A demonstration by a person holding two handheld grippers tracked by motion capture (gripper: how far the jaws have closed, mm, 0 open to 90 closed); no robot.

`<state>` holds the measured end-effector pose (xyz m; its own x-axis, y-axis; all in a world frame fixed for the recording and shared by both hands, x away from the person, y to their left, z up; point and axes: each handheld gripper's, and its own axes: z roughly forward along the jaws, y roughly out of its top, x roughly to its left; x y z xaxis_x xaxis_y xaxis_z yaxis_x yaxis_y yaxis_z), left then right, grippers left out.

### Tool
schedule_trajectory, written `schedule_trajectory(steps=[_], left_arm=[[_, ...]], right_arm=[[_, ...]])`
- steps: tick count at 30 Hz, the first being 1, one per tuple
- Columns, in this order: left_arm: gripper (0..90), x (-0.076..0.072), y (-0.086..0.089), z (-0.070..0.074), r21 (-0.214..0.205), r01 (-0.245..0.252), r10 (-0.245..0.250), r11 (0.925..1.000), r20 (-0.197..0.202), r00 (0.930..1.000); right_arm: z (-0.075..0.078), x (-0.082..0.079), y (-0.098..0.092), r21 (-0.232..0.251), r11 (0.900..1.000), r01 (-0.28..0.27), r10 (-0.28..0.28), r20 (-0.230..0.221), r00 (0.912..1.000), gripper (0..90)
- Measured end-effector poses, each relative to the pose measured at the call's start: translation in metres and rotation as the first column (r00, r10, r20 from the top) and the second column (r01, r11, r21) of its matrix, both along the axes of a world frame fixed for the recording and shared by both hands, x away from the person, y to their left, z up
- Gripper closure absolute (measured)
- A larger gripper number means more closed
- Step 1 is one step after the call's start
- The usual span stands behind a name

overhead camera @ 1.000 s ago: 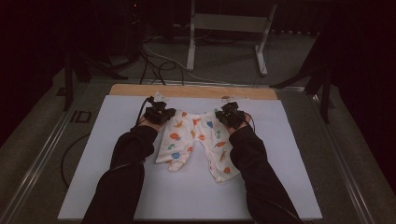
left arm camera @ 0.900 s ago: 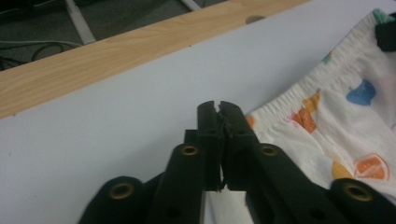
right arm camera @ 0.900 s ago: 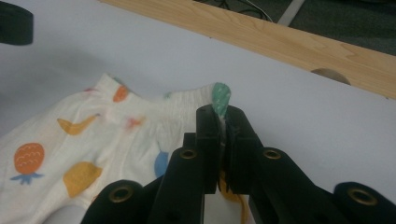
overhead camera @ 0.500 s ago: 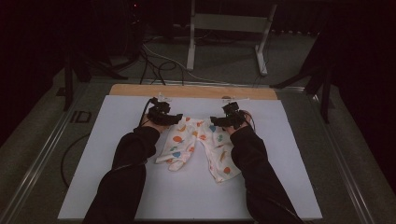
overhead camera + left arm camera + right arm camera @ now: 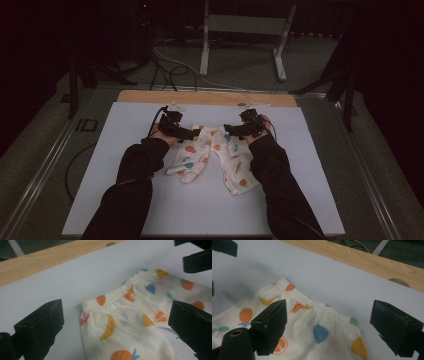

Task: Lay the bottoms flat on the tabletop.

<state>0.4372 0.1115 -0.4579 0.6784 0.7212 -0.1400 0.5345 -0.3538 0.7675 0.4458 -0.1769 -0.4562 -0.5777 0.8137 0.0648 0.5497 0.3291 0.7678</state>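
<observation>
A small pair of cream trousers (image 5: 212, 155) printed with fruit lies flat on the white board (image 5: 300, 200), waistband away from me and legs toward me. My left gripper (image 5: 192, 133) stands open at the waistband's left corner. In the left gripper view its jaws (image 5: 115, 315) straddle that corner of the trousers (image 5: 125, 322) without touching it. My right gripper (image 5: 231, 131) is open at the right corner, its jaws (image 5: 333, 325) spread over the waistband (image 5: 322, 308). Both pairs of jaws have just been opening, with the cloth lying loose between them.
A wooden strip (image 5: 205, 97) runs along the board's far edge. Behind the table a metal stand (image 5: 240, 30) and cables (image 5: 165, 65) sit on the floor. A black cable (image 5: 75, 165) loops beside the board's left edge.
Both grippers have opened and released the waistband corners, and the trousers now rest flat. The hands have hardly shifted.
</observation>
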Motion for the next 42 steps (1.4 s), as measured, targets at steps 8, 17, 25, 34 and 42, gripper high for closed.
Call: schedule_trajectory(steps=[8, 17, 25, 34, 42], left_arm=[[0.9, -0.015, 0.005, 0.01, -0.016, 0.035, -0.034, 0.9993, 0.025, 0.9991], [1.0, -0.037, 0.013, 0.016, -0.037, 0.084, -0.083, 0.9957, 0.047, 0.9955], [1.0, -0.061, 0.021, 0.025, -0.04, 0.126, -0.122, 0.9913, 0.078, 0.9894], [1.9, -0.092, 0.028, 0.021, -0.06, 0.181, -0.176, 0.9816, 0.085, 0.9807], [5.5, -0.117, 0.035, 0.012, -0.058, 0.218, -0.213, 0.9742, 0.084, 0.9734]], right_arm=[[0.005, -0.015, -0.004, 0.003, 0.9999, -0.016, 0.016, 0.017, 0.9997, 14.9], [0.01, -0.04, -0.008, -0.003, 0.9979, -0.065, 0.065, 0.04, 0.9971, 14.9], [0.016, -0.063, -0.013, 0.006, 0.995, -0.1, 0.099, 0.062, 0.9931, 14.8], [0.012, -0.094, -0.02, 0.004, 0.991, -0.134, 0.133, 0.066, 0.9889, 14.9], [0.004, -0.121, -0.031, 0.005, 0.989, -0.148, 0.148, 0.055, 0.9875, 14.9]])
